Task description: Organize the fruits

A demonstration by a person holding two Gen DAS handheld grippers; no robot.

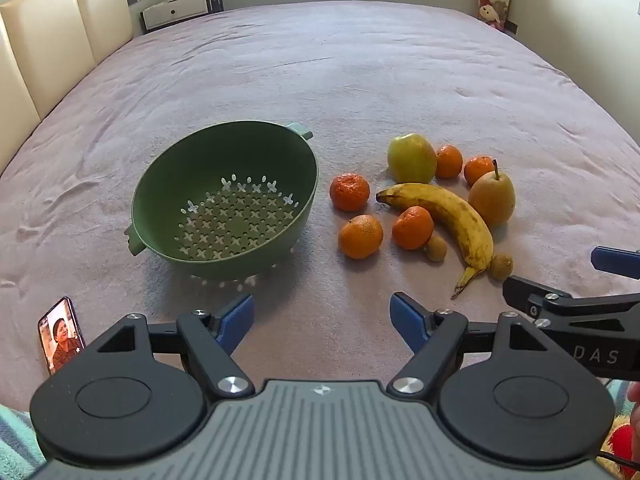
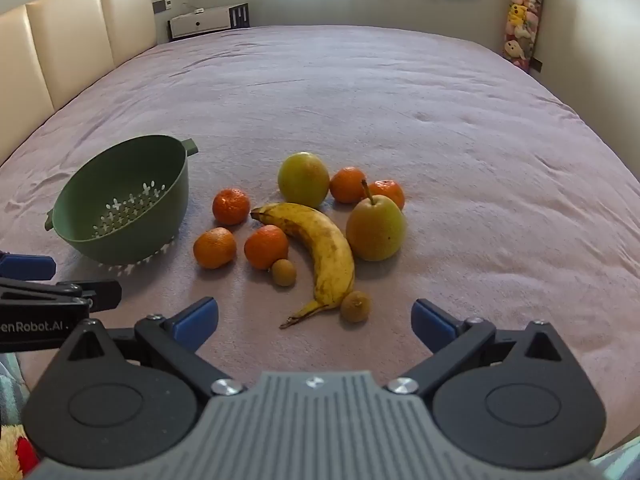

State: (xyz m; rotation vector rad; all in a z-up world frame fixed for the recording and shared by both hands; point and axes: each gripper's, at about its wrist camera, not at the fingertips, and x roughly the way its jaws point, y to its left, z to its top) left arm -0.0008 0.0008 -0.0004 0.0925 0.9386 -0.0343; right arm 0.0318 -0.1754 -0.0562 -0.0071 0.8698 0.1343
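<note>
A green colander [image 1: 224,204] [image 2: 120,204] sits empty on the pink bedspread. To its right lies a cluster of fruit: a banana [image 1: 444,216] [image 2: 320,244], a green apple [image 1: 412,158] [image 2: 304,179], a pear [image 1: 492,198] [image 2: 376,228], several mandarins [image 1: 360,237] [image 2: 215,248] and two small brown fruits [image 1: 437,249] [image 2: 355,306]. My left gripper [image 1: 322,318] hovers open in front of the colander, nothing between its fingers. My right gripper [image 2: 315,322] hangs open just short of the banana's stem, also holding nothing.
A phone [image 1: 61,334] with a lit screen lies at the near left of the bed. A cream headboard [image 1: 48,36] runs along the left side. A white cabinet [image 2: 208,20] and a hanging stack of plush toys [image 2: 522,20] stand at the far wall.
</note>
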